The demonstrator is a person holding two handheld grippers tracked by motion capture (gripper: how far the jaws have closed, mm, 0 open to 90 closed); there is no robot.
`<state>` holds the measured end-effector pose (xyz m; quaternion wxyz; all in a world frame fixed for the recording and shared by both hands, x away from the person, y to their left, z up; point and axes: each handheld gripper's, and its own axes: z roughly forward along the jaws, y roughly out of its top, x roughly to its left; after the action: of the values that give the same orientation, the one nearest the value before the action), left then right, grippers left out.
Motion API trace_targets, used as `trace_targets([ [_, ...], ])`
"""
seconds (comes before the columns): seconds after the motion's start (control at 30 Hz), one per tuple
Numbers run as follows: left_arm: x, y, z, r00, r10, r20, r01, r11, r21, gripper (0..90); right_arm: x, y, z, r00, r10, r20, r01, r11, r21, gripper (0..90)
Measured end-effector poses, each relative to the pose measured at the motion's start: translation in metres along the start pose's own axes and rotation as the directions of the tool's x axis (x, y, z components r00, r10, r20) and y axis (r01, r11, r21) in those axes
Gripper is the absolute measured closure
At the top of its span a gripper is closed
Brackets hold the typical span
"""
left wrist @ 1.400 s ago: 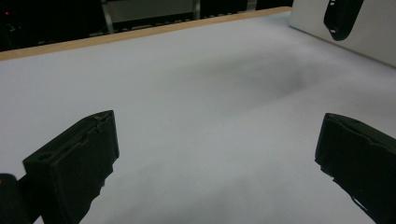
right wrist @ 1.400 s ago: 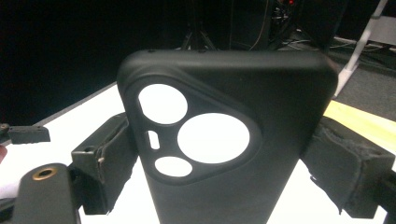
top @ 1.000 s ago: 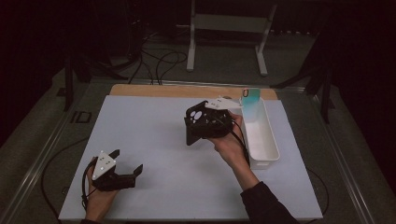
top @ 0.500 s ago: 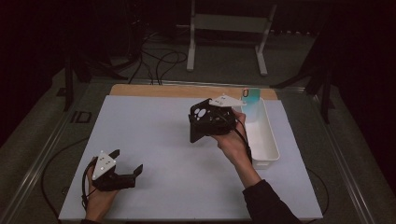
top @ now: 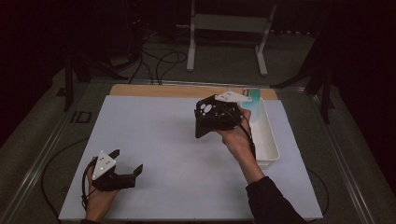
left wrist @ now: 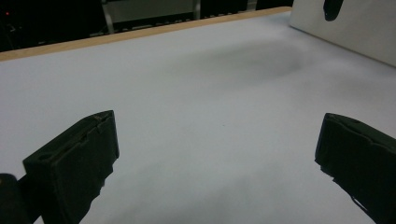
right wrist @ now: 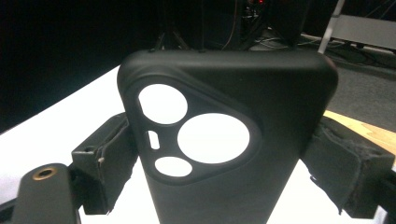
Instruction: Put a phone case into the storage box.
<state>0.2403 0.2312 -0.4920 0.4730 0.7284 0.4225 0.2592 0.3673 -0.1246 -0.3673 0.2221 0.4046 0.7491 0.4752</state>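
Holding the black rubbery phone case with three round camera cut-outs [right wrist: 229, 140], your right gripper [top: 217, 116] has its jaws clamped on the case's two long edges, lifted above the white table mat [top: 163, 140]. Just beside that hand lies a long white plastic tray [top: 266, 140] with a pale teal object [top: 254, 100] at its far end. Your left gripper [top: 122, 173] rests near the mat's front corner, jaws spread wide, nothing between them. No writing is readable anywhere.
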Motion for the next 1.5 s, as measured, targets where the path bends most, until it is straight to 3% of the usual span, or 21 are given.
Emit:
trace_targets([
  [1.5,0.0,0.0,0.001,1.0,0.0,0.0,0.0,1.0,0.003,0.1,-0.046,0.014,0.011,0.9924,0.041,0.116,-0.043,0.999,0.015,14.2],
])
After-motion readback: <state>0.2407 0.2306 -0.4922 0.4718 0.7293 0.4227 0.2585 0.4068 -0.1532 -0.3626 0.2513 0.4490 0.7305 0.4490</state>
